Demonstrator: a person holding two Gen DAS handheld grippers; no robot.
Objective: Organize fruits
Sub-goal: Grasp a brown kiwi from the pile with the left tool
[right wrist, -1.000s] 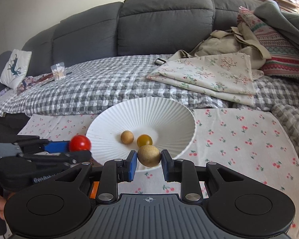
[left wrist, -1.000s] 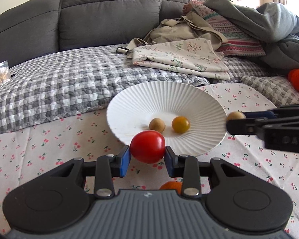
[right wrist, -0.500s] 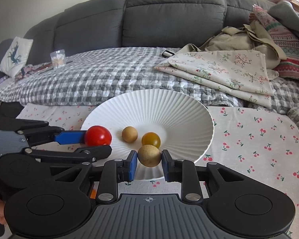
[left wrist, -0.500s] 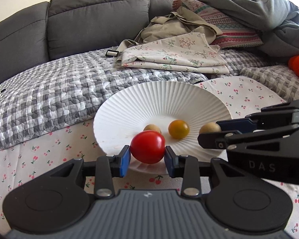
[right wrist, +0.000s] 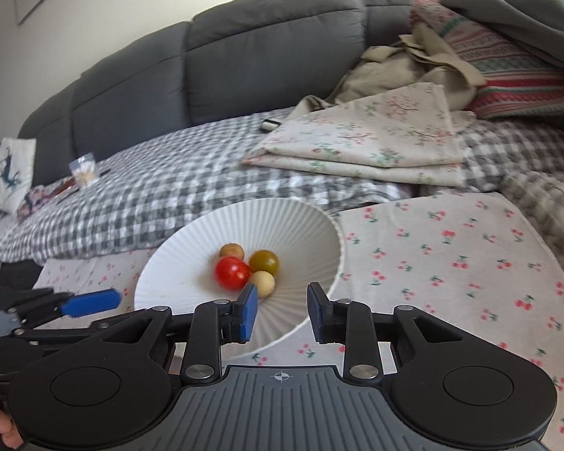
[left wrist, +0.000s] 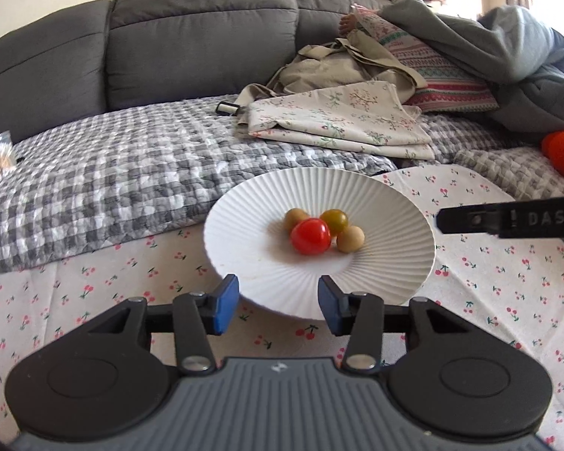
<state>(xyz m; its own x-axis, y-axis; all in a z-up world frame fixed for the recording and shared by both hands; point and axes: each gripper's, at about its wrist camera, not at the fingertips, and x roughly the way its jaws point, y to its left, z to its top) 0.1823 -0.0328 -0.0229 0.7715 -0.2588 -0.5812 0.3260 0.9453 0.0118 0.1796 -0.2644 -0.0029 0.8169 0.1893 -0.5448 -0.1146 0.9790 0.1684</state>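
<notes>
Released within the last second: red tomato (left wrist: 310,235) from left claw (left wrist: 278,309), tan fruit (right wrist: 263,283) from right claw (right wrist: 281,312), both claws now spread wide, empty; four fruits clustered mid-frame in white plate (left wrist: 394,270); likely more to fetch.

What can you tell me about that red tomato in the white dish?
The red tomato is small, round, glossy and unblemished. It lies loose near the middle of the ribbed white dish, pressed against a yellow-green tomato and two tan round fruits. Neither gripper touches it.
</notes>
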